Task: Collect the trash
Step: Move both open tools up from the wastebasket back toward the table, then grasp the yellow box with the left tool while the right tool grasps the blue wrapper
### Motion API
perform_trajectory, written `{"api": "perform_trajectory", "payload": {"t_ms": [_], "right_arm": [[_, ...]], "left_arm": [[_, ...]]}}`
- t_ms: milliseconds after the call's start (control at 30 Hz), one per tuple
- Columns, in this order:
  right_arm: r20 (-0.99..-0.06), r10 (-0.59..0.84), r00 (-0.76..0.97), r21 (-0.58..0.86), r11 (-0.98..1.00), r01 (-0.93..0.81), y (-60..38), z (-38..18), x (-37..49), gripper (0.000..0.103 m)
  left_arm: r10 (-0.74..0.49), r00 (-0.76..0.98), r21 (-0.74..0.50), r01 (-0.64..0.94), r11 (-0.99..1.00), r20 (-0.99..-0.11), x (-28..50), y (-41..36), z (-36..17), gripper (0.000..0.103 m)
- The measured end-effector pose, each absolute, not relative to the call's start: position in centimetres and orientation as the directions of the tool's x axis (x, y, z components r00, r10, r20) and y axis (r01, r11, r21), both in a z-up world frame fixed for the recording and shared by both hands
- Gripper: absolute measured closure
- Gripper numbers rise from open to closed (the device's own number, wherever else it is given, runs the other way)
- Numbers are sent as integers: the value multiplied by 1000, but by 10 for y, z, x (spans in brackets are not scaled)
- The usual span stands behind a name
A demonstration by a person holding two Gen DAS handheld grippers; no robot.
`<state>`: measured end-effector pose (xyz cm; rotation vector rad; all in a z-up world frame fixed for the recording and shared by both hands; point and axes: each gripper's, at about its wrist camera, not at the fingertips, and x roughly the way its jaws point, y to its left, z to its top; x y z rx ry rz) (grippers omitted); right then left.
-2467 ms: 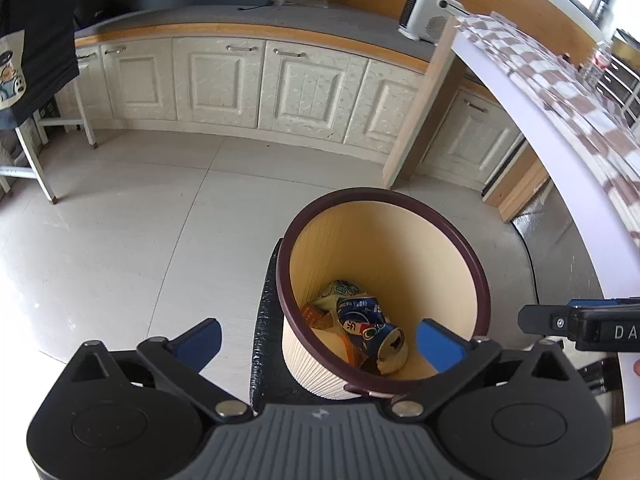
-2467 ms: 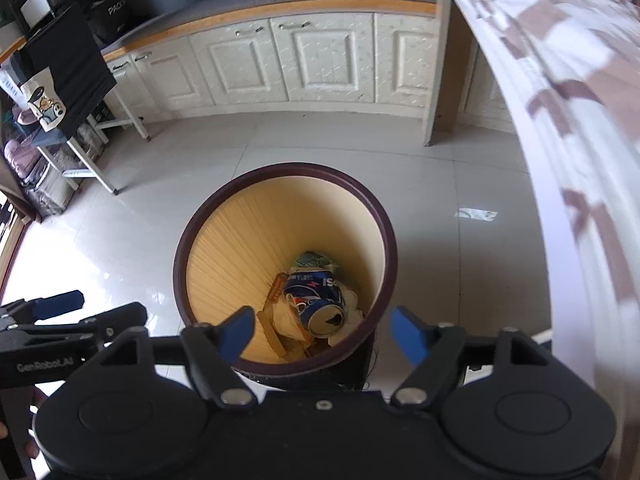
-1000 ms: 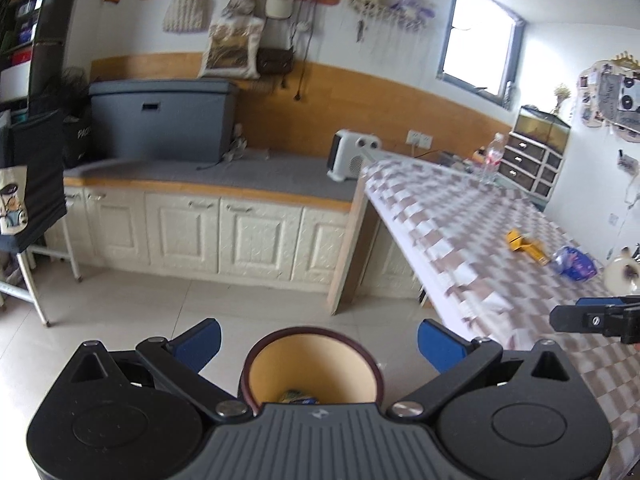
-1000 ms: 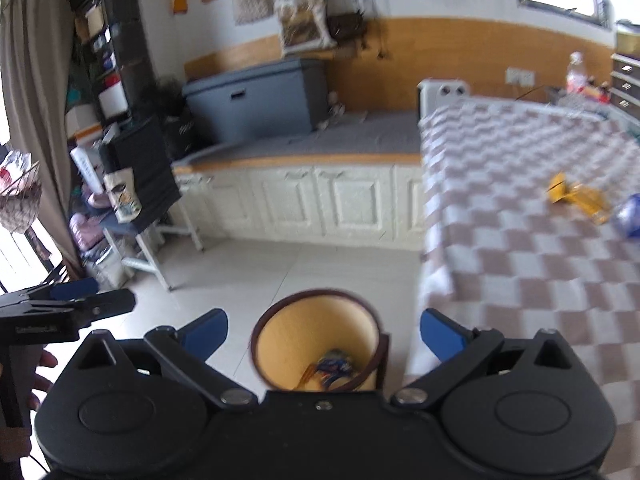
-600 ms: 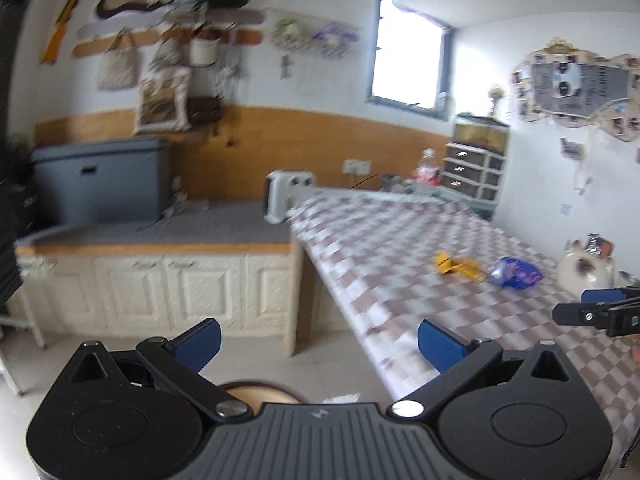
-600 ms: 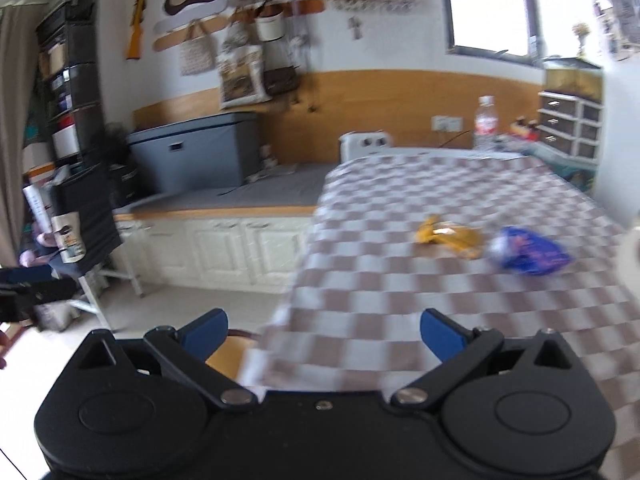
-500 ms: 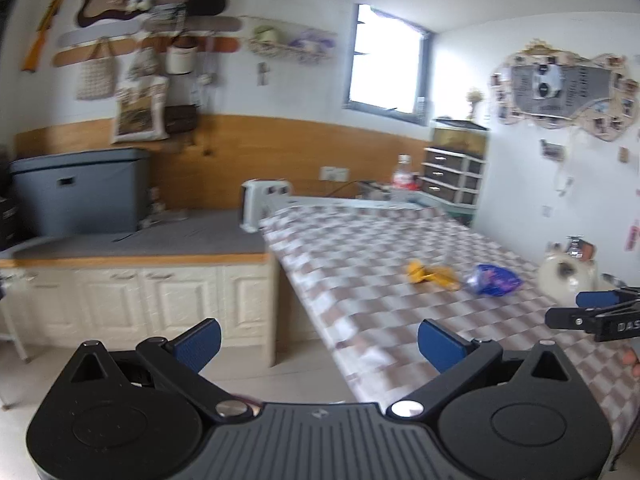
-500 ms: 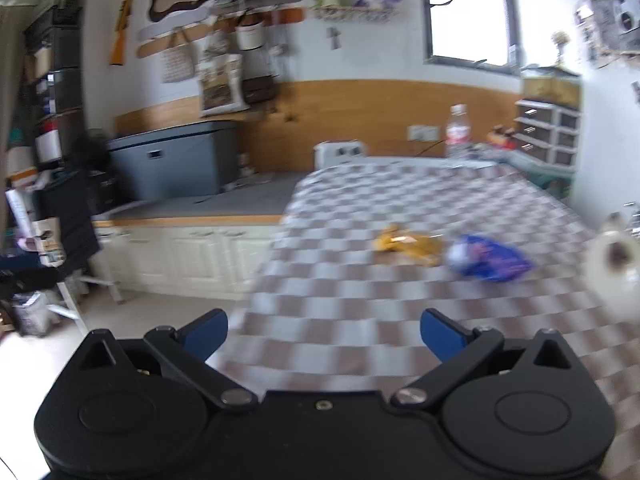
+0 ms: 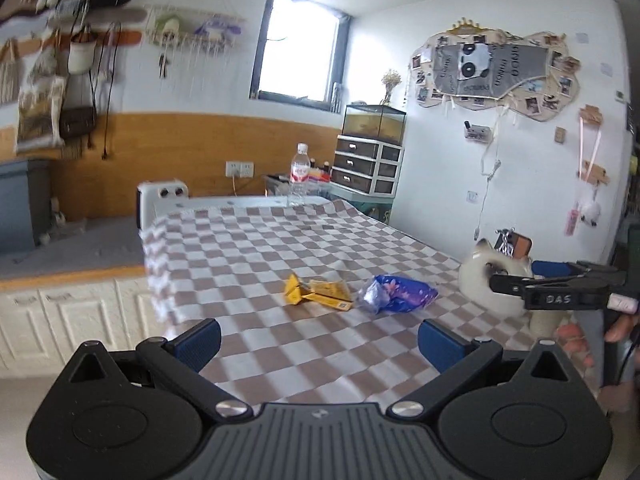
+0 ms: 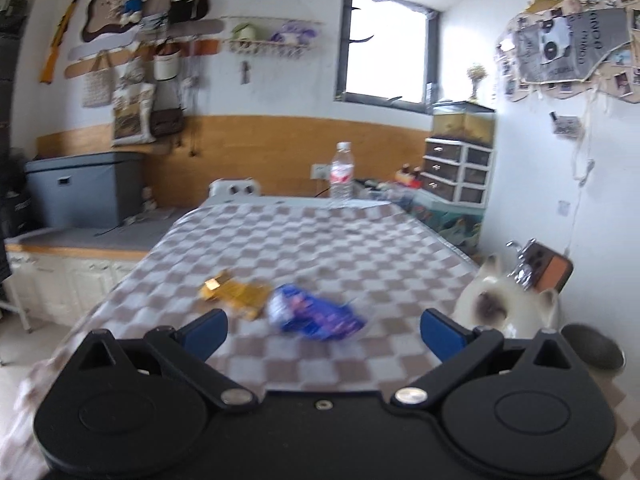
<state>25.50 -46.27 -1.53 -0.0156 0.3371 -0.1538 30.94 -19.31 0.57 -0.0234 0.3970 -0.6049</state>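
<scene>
A: Trash where?
B: On checkered desk [image 9: 248, 248] — yellow wrapper [image 9: 316, 290] just beside blue bag [image 9: 396, 294], mid-desk.
A: Grippers?
B: Left gripper [image 9: 318, 342] spread wide, empty, near desk edge. Right gripper [image 10: 324, 334] same, spread, holding nothing, facing blue bag.

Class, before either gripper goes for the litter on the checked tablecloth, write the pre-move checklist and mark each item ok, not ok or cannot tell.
1. Left gripper open and holding nothing: ok.
2. Right gripper open and holding nothing: ok.
3. Yellow wrapper in view on the tablecloth, unobstructed: ok.
4. Blue wrapper beside it, separate enough to grip alone: ok in the left wrist view; blurred in the right wrist view.
5. White cat figurine clear of the right gripper's path: cannot tell, it stands close.
6. Trash bin position: cannot tell, not in view.
</scene>
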Motion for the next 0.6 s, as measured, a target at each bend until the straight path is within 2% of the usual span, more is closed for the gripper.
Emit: {"api": "perform_trajectory", "payload": {"t_ms": [133, 433, 533, 600], "right_arm": [[-326, -162, 931, 8, 985, 174, -487, -19, 291, 0], [-369, -56, 928, 151, 981, 119, -521, -45, 386, 0], [-359, -73, 930, 204, 967, 154, -529, -59, 404, 1], [-355, -77, 932, 230, 959, 167, -533, -69, 412, 8]], "left_arm": [[-589, 721, -229, 544, 807, -364, 343, -218, 6, 0], [-645, 662, -483, 452, 750, -382, 423, -267, -18, 0], [-655, 642, -517, 433, 738, -398, 442, -283, -35, 0], [-651, 632, -513, 426, 745, -420, 453, -293, -45, 0]]}}
